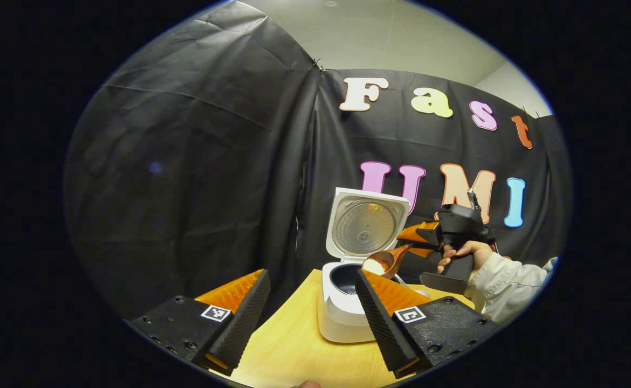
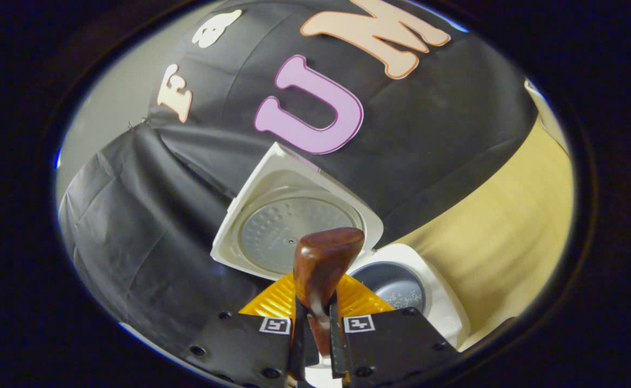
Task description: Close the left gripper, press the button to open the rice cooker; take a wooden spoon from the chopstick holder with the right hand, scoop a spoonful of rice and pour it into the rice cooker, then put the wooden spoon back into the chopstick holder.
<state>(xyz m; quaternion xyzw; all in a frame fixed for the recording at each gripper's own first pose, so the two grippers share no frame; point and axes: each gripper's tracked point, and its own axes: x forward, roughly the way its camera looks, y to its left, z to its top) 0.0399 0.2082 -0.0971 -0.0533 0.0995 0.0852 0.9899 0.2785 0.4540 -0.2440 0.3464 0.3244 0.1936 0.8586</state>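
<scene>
The white rice cooker (image 1: 342,307) stands on the wooden table with its lid (image 1: 365,226) raised and its dark inner pot (image 1: 344,279) exposed. In the left gripper view my left gripper (image 1: 311,312) is open near the table's front, a little short of the cooker. A person's hand holds my right gripper (image 1: 420,237) at the cooker's right, shut on the wooden spoon (image 1: 386,261), whose bowl carries white rice above the pot's right rim. In the right gripper view my right gripper (image 2: 318,334) clamps the spoon's handle (image 2: 323,269), tilted before the open lid (image 2: 294,226) and pot (image 2: 393,291).
The light wooden table (image 1: 288,345) runs from the front to the cooker and past it on the right (image 2: 509,237). Black cloth walls close in behind and at the left. A sleeve (image 1: 509,283) reaches in from the right.
</scene>
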